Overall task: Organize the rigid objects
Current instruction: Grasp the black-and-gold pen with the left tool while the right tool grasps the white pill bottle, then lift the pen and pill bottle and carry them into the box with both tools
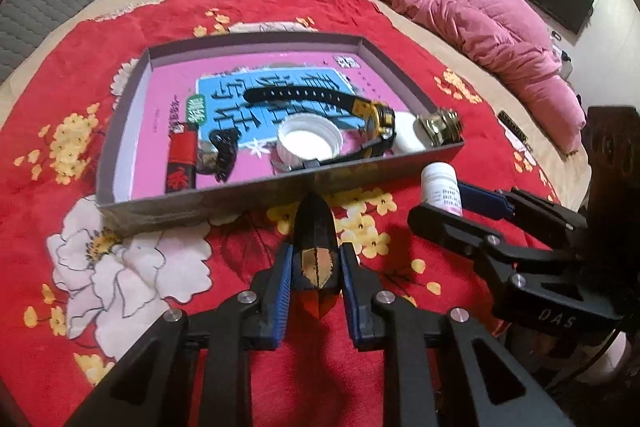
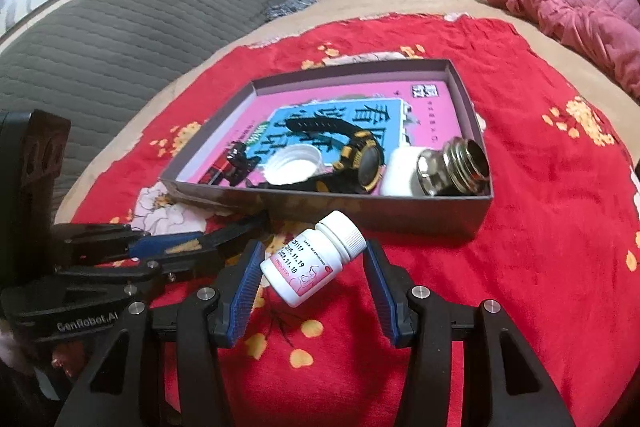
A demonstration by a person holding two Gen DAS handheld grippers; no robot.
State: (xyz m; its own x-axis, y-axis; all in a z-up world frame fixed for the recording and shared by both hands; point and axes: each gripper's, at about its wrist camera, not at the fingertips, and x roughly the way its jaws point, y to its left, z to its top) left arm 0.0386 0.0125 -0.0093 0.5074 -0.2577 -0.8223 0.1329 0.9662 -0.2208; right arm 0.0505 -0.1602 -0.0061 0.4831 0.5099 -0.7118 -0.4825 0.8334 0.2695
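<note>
- The left gripper (image 1: 316, 263) is clamped narrow on a dark, pointed, boat-shaped object (image 1: 316, 251) with a gold-and-orange patch; both blue pads press its sides, and its tip points toward twelve o'clock at the near wall of the box (image 1: 248, 193).
- The right gripper (image 2: 314, 269) has its fingers about half apart around a white pill bottle (image 2: 314, 261). The bottle is tilted, cap toward one o'clock; the left pad touches its lower body, while contact at the cap-side pad is unclear, so a firm hold cannot be confirmed.
- The shallow grey box sits on a red flowered cloth (image 1: 80, 267), at twelve o'clock from both grippers.
- Inside the box, in the left wrist view: a black-and-yellow watch (image 1: 372, 119) at centre right, a white cap (image 1: 310, 143) just at its seven o'clock, a black clip (image 1: 224, 155), a red-and-black lighter (image 1: 182, 163) at the left, and a white bottle with a metal threaded neck (image 1: 428, 129) in the right near corner.
- A pink quilt (image 1: 460, 11) lies at one o'clock beyond the cloth.
</note>
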